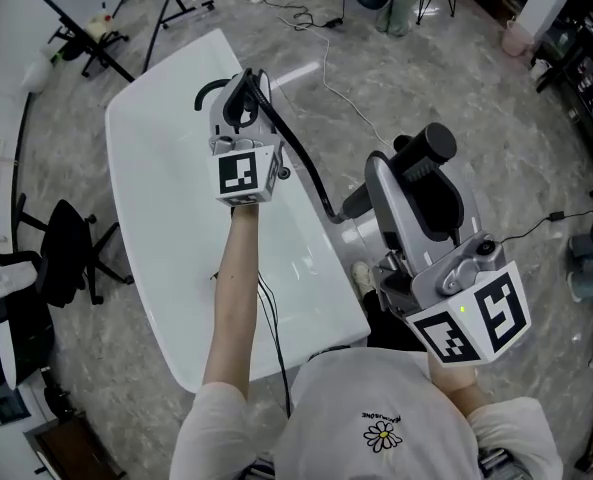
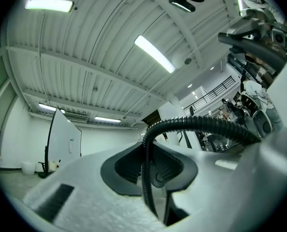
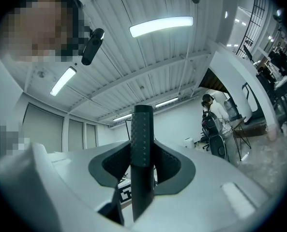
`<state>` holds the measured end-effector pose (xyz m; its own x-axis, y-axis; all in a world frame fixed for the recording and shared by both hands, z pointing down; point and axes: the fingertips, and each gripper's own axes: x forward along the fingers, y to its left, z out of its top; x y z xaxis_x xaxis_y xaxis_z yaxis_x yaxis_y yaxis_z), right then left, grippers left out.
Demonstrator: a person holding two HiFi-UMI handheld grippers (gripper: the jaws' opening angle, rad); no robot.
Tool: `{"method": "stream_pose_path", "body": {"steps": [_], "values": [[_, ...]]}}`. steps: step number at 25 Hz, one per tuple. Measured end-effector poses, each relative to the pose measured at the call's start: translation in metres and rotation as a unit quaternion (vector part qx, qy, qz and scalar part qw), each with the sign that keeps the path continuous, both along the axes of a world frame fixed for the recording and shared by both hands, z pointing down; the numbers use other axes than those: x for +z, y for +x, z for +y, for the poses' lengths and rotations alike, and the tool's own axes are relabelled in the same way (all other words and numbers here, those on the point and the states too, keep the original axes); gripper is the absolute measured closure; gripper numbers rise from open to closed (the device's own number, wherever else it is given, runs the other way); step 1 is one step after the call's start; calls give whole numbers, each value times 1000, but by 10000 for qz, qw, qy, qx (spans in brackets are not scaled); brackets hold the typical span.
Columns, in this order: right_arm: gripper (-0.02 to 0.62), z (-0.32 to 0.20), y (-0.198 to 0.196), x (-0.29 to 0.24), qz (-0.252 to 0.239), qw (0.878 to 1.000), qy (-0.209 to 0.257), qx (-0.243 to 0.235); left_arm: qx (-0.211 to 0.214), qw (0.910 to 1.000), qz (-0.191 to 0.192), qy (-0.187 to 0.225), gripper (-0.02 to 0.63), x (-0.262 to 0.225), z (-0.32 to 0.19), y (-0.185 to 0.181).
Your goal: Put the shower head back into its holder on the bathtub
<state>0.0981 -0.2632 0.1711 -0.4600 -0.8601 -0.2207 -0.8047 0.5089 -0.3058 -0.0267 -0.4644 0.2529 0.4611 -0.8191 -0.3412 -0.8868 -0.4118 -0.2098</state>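
A white bathtub (image 1: 166, 168) lies below me in the head view. My left gripper (image 1: 238, 103) hangs over its middle, shut on the black ribbed shower hose (image 1: 301, 163). In the left gripper view the hose (image 2: 201, 124) rises between the jaws of the left gripper (image 2: 150, 170) and bends off to the right. My right gripper (image 1: 421, 173) is beyond the tub's right rim, shut on the black shower head handle (image 1: 428, 148). The textured handle (image 3: 142, 129) stands upright between the jaws of the right gripper (image 3: 142, 170). I cannot make out the holder.
A black office chair (image 1: 66, 248) stands left of the tub. Tripod stands (image 1: 96, 38) and loose cables (image 1: 316, 18) lie on the marble floor beyond it. A person (image 3: 213, 120) stands by a chair far off in the right gripper view.
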Motion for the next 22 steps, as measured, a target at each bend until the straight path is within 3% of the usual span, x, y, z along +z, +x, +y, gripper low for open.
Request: {"method": "stream_pose_path", "body": {"steps": [8, 13, 18, 22], "values": [[457, -47, 5, 40, 113, 9987, -504, 11, -310, 9944, -174, -997, 548, 97, -45, -16], [457, -77, -2, 65, 130, 9967, -791, -126, -498, 9850, -227, -1636, 547, 163, -61, -27], [457, -102, -15, 88, 165, 9943, -997, -353, -865, 9597, -214, -2666, 546, 258, -70, -52], [457, -121, -27, 101, 174, 9922, -1086, -590, -747, 9280, -237, -3642, 528, 337, -58, -55]]}}
